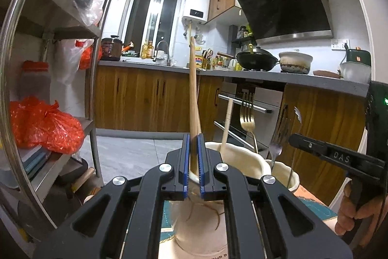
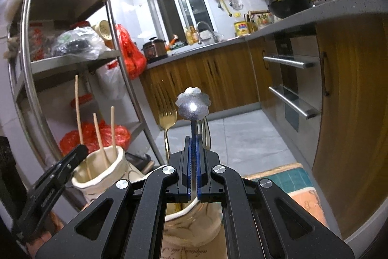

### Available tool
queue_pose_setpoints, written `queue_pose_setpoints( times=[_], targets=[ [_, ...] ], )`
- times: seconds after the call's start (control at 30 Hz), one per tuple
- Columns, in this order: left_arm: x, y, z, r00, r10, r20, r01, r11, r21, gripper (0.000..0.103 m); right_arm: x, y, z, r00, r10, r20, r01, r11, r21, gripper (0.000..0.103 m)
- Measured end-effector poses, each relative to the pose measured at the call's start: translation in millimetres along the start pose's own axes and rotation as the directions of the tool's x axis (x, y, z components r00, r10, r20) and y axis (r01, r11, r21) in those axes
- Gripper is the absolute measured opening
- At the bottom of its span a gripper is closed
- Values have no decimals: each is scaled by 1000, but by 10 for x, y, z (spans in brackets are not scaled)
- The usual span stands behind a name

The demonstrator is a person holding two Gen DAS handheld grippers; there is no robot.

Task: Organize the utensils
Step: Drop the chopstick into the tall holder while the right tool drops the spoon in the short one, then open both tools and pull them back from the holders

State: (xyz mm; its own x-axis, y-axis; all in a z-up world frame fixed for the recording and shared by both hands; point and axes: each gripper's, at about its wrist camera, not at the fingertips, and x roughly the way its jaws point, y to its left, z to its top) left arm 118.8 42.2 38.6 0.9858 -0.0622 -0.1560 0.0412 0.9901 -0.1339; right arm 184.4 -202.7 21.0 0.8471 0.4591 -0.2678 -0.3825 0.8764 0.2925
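My left gripper (image 1: 193,137) is shut on a long wooden utensil (image 1: 193,89) that stands upright over a cream ceramic holder (image 1: 232,157). A second wooden handle (image 1: 226,125) and a gold fork (image 1: 247,118) stand in holders beyond it, beside a silver fork (image 1: 276,149). My right gripper (image 2: 193,140) is shut on a silver flower-shaped spoon (image 2: 193,104), held upright above a cream holder (image 2: 191,213) with a gold fork (image 2: 167,120). Another cream holder (image 2: 101,169) with three wooden sticks (image 2: 97,132) stands to the left. The right gripper also shows in the left wrist view (image 1: 294,137).
A steel shelf rack (image 2: 36,64) with red bags (image 1: 43,125) stands on the left. Wooden cabinets, an oven (image 2: 291,84) and a grey counter (image 1: 266,77) with a wok run along the right. A patterned mat (image 2: 291,181) lies under the holders.
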Motion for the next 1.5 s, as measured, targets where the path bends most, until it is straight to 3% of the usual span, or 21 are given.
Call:
queue_pose_setpoints(
  times=[0.33, 0.6, 0.8, 1.03, 1.1, 1.13, 1.2, 1.27, 1.5],
  targets=[
    [-11, 1, 2, 1000, 1, 9, -1, 1000, 0, 9, 55, 17, -70, 998, -36, -42, 36, 999, -3, 4],
    [-19, -3, -1, 1000, 9, 15, -9, 1000, -5, 33, 74, -34, -94, 996, -44, -75, 46, 999, 21, 8],
    [-40, -5, -4, 1000, 16, 23, -16, 1000, 0, 43, 30, -51, -78, 995, -52, -83, 55, 998, 29, 9],
    [-59, -12, 16, 1000, 19, 19, -19, 1000, -3, 58, -172, -48, 4, 996, -53, -75, 56, 998, 31, 37],
    [-85, -36, 54, 1000, 24, 18, -24, 1000, 7, 71, -264, -38, 39, 996, -53, -66, 54, 998, 19, 52],
    [-111, -54, 83, 999, 29, 16, -29, 999, 15, 74, -322, -37, 59, 997, -53, -62, 54, 998, 11, 57],
    [-182, -76, 130, 999, 29, 16, -30, 999, 19, 81, -446, -41, 89, 997, -52, -49, 52, 999, -4, 77],
    [-252, -91, 179, 1000, 26, 14, -26, 1000, 16, 93, -569, -48, 106, 998, -52, -37, 51, 998, -22, 88],
    [-493, -240, 313, 1000, 17, -5, -16, 999, 52, 97, -834, -53, 92, 996, -91, -16, 90, 994, -59, 97]
  ],
)
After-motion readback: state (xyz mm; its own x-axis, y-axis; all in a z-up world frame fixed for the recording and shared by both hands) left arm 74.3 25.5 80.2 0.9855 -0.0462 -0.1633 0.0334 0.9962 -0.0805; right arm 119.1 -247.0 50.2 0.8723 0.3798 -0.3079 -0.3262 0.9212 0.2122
